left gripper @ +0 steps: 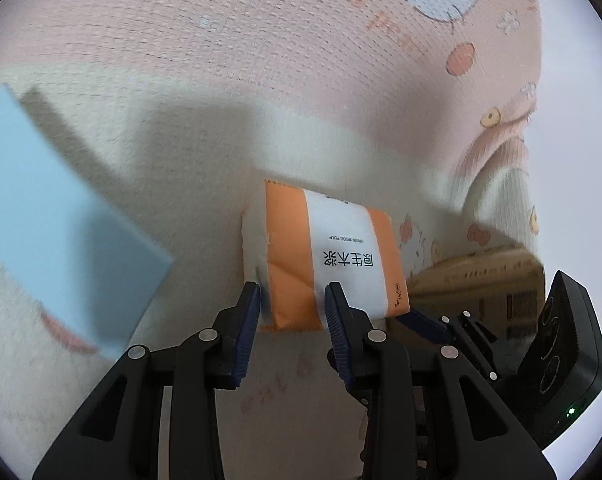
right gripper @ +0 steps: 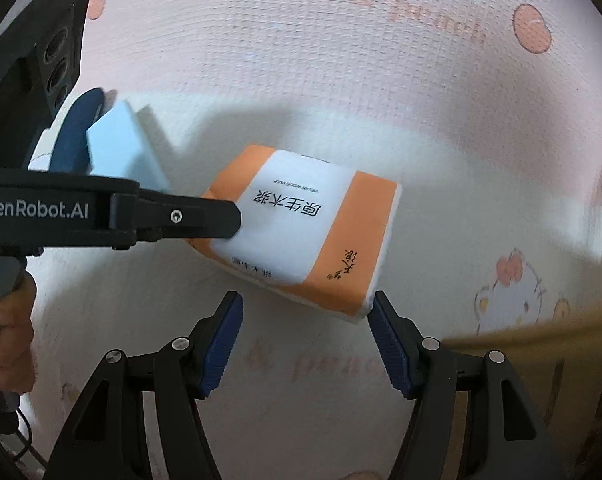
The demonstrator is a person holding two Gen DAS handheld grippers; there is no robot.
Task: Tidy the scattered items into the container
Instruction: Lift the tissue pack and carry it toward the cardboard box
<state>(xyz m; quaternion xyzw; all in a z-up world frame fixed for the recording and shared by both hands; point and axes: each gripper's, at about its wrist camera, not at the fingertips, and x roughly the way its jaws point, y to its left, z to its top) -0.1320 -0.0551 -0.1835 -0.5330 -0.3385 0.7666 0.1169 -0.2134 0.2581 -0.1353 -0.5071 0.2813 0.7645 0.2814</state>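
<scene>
My left gripper (left gripper: pixel 292 300) pinches the near corner of the tissue pack (left gripper: pixel 333 256), which hangs at twelve o'clock above the mat (left gripper: pixel 181 40). My right gripper (right gripper: pixel 305 312) gapes empty beneath it. Light, soft and slick-wrapped, I judge; grip across its short sides.

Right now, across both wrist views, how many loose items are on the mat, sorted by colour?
Orange and white: 1, the tissue pack
Light blue: 1, the light blue block
Dark blue: 1, a rounded dark blue item, mostly hidden behind the block
Total: 3
</scene>
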